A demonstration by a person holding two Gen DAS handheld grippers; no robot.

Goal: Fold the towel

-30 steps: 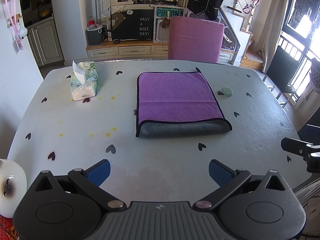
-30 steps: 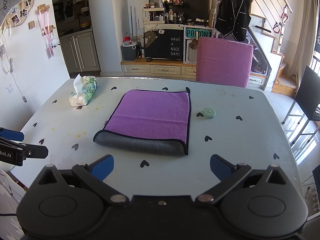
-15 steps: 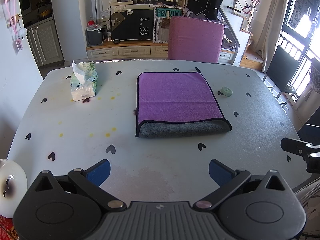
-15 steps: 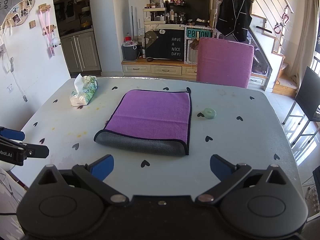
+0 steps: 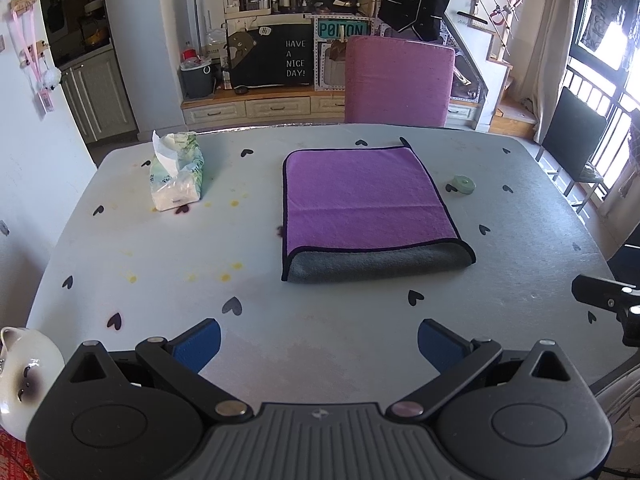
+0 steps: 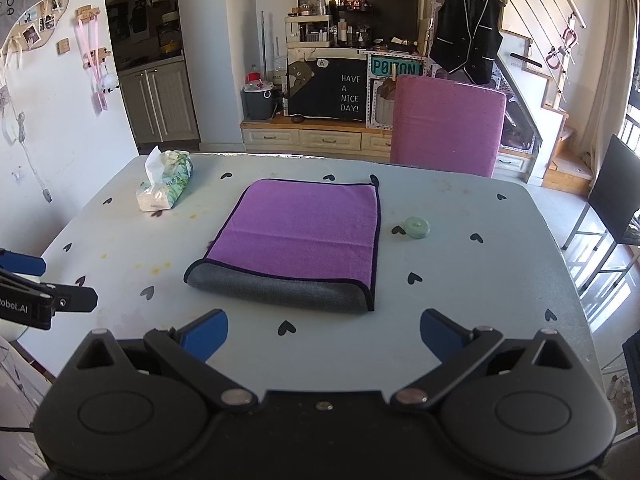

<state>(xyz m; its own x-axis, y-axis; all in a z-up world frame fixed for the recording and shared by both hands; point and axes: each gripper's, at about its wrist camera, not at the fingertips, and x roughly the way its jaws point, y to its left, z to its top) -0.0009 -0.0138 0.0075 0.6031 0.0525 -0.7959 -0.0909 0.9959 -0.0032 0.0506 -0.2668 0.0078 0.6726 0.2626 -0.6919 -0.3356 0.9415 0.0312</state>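
A purple towel (image 5: 364,196) with a grey underside lies folded flat at the middle of the table; its grey lower layer shows along the near edge. It also shows in the right wrist view (image 6: 300,232). My left gripper (image 5: 318,344) is open and empty, held above the table's near edge, short of the towel. My right gripper (image 6: 322,332) is open and empty, also near the front edge, apart from the towel. The right gripper's tip shows at the right of the left wrist view (image 5: 608,304), and the left gripper shows at the left of the right wrist view (image 6: 36,300).
A tissue pack (image 5: 176,172) lies at the far left of the table (image 5: 160,280). A small green round object (image 5: 464,184) sits right of the towel. A pink chair (image 5: 398,80) stands behind the table. A white round object (image 5: 24,376) is at the near left.
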